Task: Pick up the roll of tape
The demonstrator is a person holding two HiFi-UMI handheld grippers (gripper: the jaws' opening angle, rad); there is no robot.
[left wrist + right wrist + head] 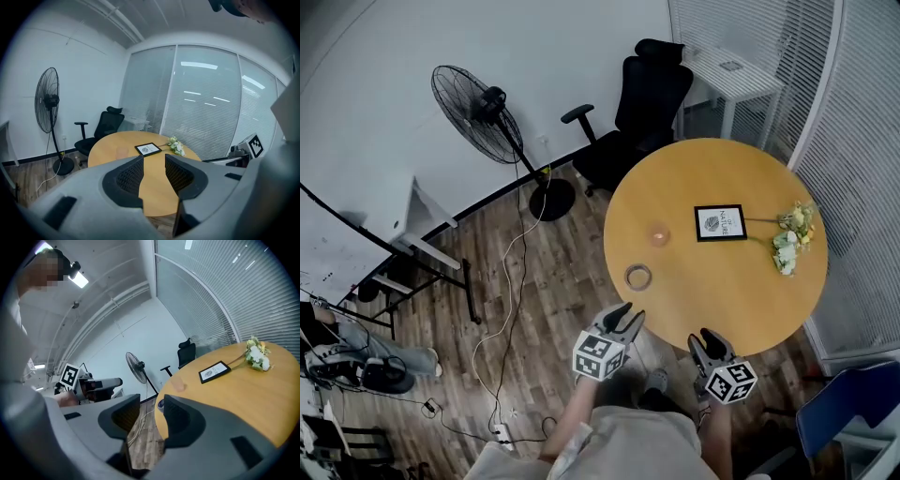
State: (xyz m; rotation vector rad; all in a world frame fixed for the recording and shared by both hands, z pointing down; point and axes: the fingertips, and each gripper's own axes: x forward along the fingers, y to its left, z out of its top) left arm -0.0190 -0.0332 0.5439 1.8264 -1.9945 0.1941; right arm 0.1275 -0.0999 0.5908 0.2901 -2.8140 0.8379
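The roll of tape (638, 277) is a small clear ring lying flat on the round wooden table (722, 309), near its left edge. In the right gripper view only a sliver of the roll of tape (161, 404) peeks out beside the right jaw. My left gripper (628, 320) hovers just off the table's near-left edge, a little short of the roll, open and empty. My right gripper (701, 341) hangs at the table's near edge, also open with nothing between its jaws. In the left gripper view my left gripper (153, 174) points across the tabletop.
A black picture frame (720, 222), a bunch of white and yellow flowers (791, 239) and a clear pinkish cup (660, 233) lie on the table. A black office chair (636, 117) and a standing fan (487, 117) stand beyond it. Cables (511, 300) trail over the wooden floor.
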